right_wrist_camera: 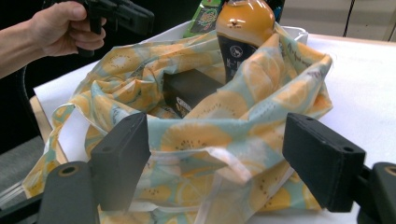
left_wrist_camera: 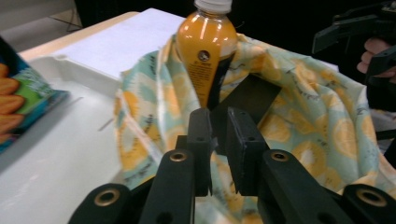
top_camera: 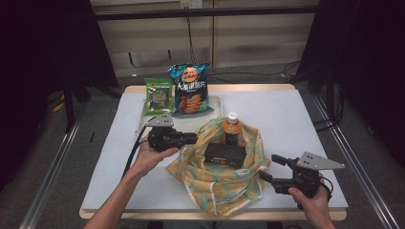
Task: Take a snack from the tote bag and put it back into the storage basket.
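1. The fruit-print cloth bag (top_camera: 220,179) lies open in the middle of the tabletop (top_camera: 296,124), with an orange juice bottle (top_camera: 231,128) standing in it and a dark box (top_camera: 225,155) lying beside the bottle.
2. The left gripper (top_camera: 193,139) is at the bag's left rim, its jaws nearly clenched and, I judge, holding nothing.
3. The right gripper (right_wrist_camera: 217,163) is released; its jaws stand wide around the near rim and strap.
4. To do the step well, close on the rim fabric only and lift it evenly, so the bottle stays upright.
5. The chip bag (top_camera: 190,89) shows a Lay's logo; the other writing is too small to read.
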